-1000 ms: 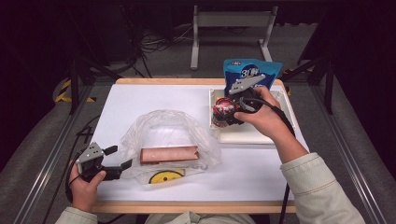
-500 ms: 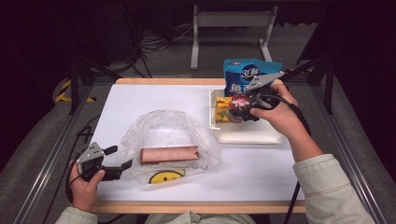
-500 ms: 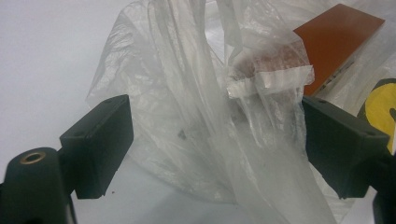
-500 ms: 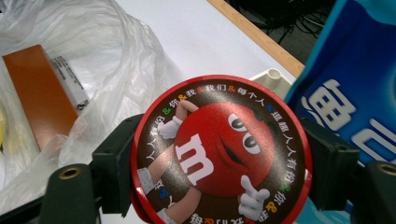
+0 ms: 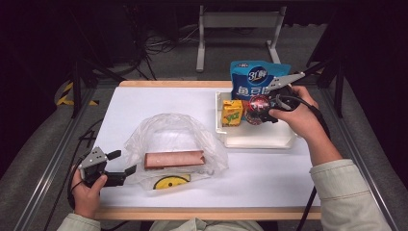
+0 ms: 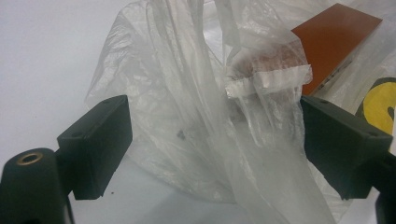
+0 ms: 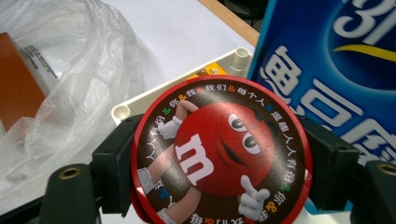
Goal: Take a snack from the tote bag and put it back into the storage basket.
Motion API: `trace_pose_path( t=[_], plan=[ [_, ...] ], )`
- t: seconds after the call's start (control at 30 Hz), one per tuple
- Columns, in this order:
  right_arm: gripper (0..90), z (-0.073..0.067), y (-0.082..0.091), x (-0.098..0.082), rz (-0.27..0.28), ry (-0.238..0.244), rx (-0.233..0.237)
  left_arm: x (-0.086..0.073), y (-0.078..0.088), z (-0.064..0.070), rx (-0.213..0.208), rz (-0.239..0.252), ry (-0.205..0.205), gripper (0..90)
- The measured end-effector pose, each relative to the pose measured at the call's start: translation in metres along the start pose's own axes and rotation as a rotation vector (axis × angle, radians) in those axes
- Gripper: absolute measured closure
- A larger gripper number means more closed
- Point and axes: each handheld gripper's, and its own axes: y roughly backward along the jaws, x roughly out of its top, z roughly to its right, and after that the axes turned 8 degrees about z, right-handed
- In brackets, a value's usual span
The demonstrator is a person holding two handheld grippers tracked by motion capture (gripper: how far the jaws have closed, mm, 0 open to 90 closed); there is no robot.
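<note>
Jaws of right gripper (image 7: 219, 154) clamp round red-rimmed candy tin (image 7: 219, 151) above white plastic tray (image 5: 255, 139); left gripper (image 6: 210, 149) spread around crumpled clear plastic bag (image 5: 175, 144). Step: transfer. Next: carry tin into bag mouth.

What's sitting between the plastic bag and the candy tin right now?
A yellow juice box stands in the white tray, between the plastic bag and the candy tin, in the high view.

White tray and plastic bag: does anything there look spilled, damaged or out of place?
Nothing stands out. The white tray holds an upright juice carton and blue pouch; the right gripper grips the round candy tin; the plastic bag lies crumpled but intact.
</note>
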Motion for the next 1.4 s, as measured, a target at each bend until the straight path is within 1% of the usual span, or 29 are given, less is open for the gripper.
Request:
trace_pose_path(
  t=[0.17,0.2,0.23,0.27,0.3,0.4,0.43,0.5,0.73,0.8,0.97,1.2,1.4],
  plan=[
    [26.1,0.009,0.005,-0.005,-0.008,-0.010,-0.017,0.000,0.000,0.000,-0.001,0.000,-0.002,13.1],
    [26.1,0.009,0.005,-0.005,-0.008,-0.010,-0.017,0.000,0.000,0.000,-0.001,0.000,-0.002,13.1],
    [26.1,0.013,0.007,-0.008,-0.016,-0.010,-0.026,0.000,0.000,0.000,0.001,0.000,-0.001,13.1],
    [26.1,0.013,0.007,-0.008,-0.016,-0.010,-0.026,0.000,0.000,0.000,0.001,0.000,-0.001,13.1],
    [26.1,0.017,0.008,-0.011,-0.022,-0.013,-0.030,0.000,0.000,0.000,0.003,0.000,0.000,13.1],
    [26.1,0.020,0.009,-0.013,-0.030,-0.008,-0.033,0.000,0.000,0.000,0.002,0.000,-0.001,13.1],
    [26.1,0.023,0.010,-0.016,-0.036,-0.011,-0.041,0.000,-0.001,0.000,0.004,0.001,0.000,13.1],
    [26.1,0.025,0.010,-0.017,-0.034,-0.011,-0.043,0.000,0.000,0.000,0.004,0.000,-0.001,13.2],
    [26.1,0.038,0.012,-0.027,-0.046,-0.032,-0.064,0.000,0.000,0.000,0.003,-0.001,-0.001,13.1],
    [26.1,0.040,0.012,-0.029,-0.048,-0.031,-0.068,0.000,0.000,0.000,0.004,-0.001,0.000,13.1],
    [26.1,0.047,0.009,-0.038,-0.062,-0.044,-0.074,0.000,0.001,0.000,0.011,-0.001,0.003,12.7],
    [26.1,0.058,0.000,-0.053,-0.097,-0.053,-0.087,0.000,0.001,0.000,0.010,-0.001,0.002,12.4],
    [26.1,0.063,-0.006,-0.062,-0.109,-0.068,-0.093,0.000,0.001,0.000,0.008,0.002,0.001,12.3]
  ],
)
